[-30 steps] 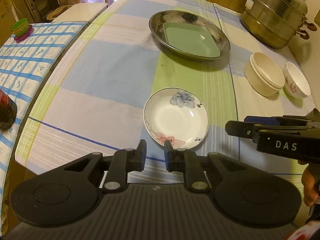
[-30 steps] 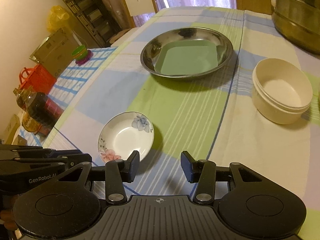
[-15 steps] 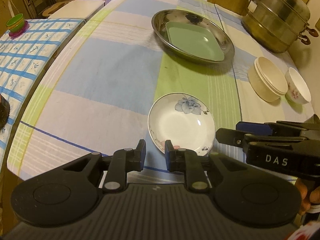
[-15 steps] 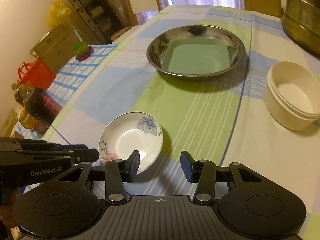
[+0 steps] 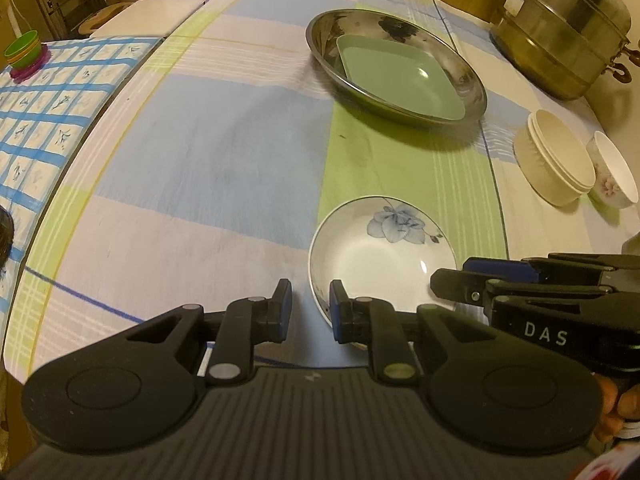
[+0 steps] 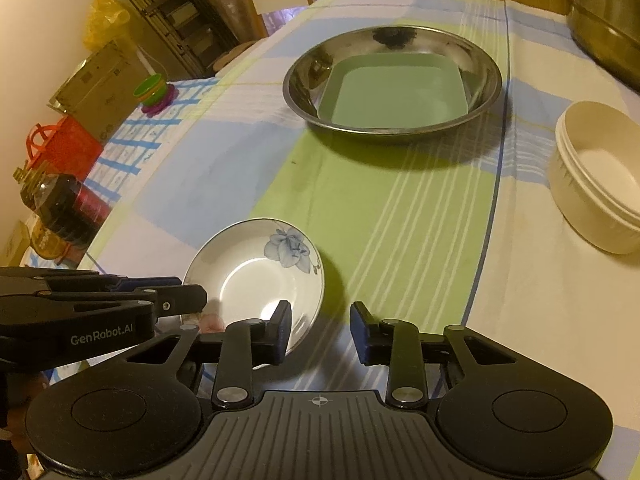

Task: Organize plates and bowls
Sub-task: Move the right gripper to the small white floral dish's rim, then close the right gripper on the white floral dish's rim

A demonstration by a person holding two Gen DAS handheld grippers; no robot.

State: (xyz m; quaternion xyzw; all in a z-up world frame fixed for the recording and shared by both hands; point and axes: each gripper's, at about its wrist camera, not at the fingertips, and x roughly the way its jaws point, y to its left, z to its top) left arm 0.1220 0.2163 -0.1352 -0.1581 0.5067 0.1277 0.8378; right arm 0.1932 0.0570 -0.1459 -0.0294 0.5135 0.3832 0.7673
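Checked tablecloth (image 5: 224,168) carries, far side, a steel basin (image 5: 394,66) with a square green plate (image 5: 400,76) lying inside; right of it, stacked cream bowls (image 5: 554,158) touching a small floral bowl (image 5: 614,176). Near edge: white shallow dish (image 5: 380,256), blue flower on far rim, pink print near. Left gripper (image 5: 310,306) narrowly parted, dish rim between pads, contact unclear. Right gripper (image 6: 320,330) closing astride opposite rim, pads not pressing.

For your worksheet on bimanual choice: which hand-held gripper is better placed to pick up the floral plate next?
Probably the right hand-held gripper: its closing jaws already straddle the floral plate rim, while the left is narrower, rim between its tips.
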